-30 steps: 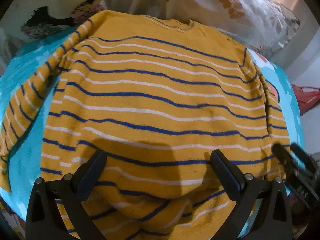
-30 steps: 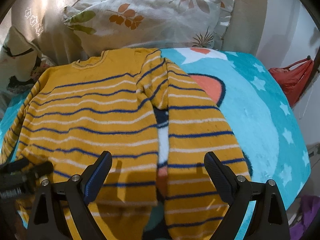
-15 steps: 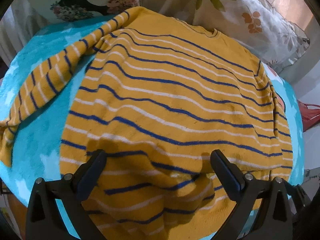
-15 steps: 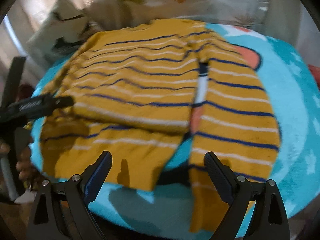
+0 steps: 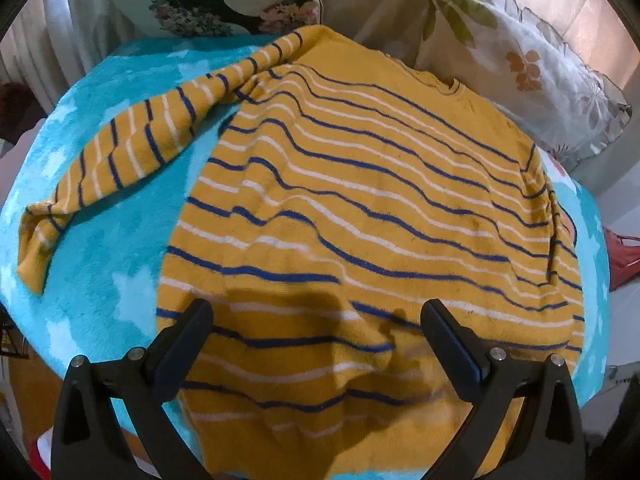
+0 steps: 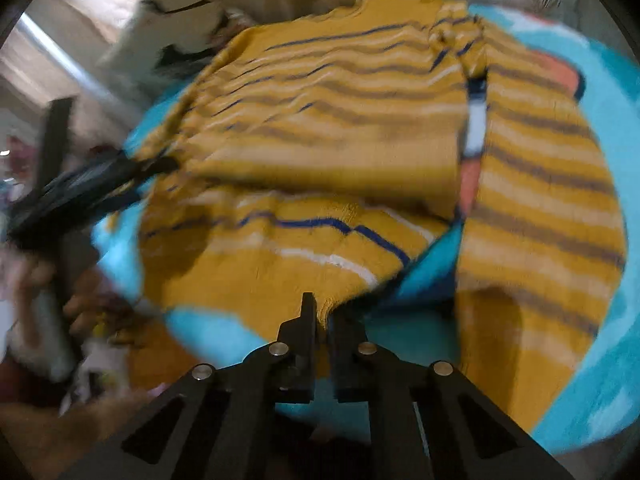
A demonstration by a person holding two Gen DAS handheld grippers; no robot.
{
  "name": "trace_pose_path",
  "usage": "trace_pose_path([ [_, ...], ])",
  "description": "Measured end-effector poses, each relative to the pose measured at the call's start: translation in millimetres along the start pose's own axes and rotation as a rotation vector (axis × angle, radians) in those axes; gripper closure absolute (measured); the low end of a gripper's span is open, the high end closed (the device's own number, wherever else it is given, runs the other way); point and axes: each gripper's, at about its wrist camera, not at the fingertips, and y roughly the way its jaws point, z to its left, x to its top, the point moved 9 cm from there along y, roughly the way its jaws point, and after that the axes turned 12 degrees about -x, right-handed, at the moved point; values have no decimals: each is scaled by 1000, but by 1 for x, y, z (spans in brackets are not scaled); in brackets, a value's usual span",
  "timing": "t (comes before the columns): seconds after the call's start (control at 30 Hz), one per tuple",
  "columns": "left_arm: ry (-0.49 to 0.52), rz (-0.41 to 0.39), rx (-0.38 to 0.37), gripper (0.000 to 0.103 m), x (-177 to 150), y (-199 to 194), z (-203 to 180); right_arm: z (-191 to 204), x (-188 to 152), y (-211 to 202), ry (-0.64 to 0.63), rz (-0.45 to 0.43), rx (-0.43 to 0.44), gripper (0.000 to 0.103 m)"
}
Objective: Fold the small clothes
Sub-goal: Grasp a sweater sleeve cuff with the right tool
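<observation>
Far left, right wrist view: hand (image 6: 86,300) wrapped round the handle of the left gripper (image 6: 160,166), smeared by motion blur, tip sitting at the sweater's left edge; can't tell its state from here.
Left sleeve: stretched out flat on the turquoise blanket (image 5: 116,240), angled away from the body, cuff a bit scrunched at the end.
Sweater (image 5: 360,208): mustard yellow with blue and white stripes, spread over the blanket, neckline toward the pillows, hem toward the cameras and rumpled into a soft ridge.
Left gripper (image 5: 318,326), own view: fingers spread wide, hovering over the hem, nothing between them.
Right gripper (image 6: 325,314): fingers (image 6: 308,320) pinched together on the bottom hem of the sweater (image 6: 320,140), that corner pulled up off the blanket.
Right sleeve: lying straight down alongside the body, a strip of blanket with an orange and white print showing in the gap.
Behind it all: floral pillow (image 5: 520,60) at upper right, a darker patterned cushion (image 5: 224,4) at upper left, both butting up against the blanket's far edge.
Far right: something red (image 5: 622,256) past the blanket's edge, too cropped to identify.
Containers: none spotted.
Writing or brands: nothing readable.
</observation>
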Motion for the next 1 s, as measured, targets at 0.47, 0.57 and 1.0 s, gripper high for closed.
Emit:
trace_pose_path([
  [0.47, 20, 3, -14, 0, -4, 5, -33, -57, -16, -9, -192, -75, -304, 34],
  [0.57, 27, 5, -16, 0, -4, 7, -38, -58, -19, 7, -239, -78, -350, 34],
  [1.0, 8, 1, -18, 0, 1, 9, -39, -296, 62, -145, 391, -379, -547, 93],
])
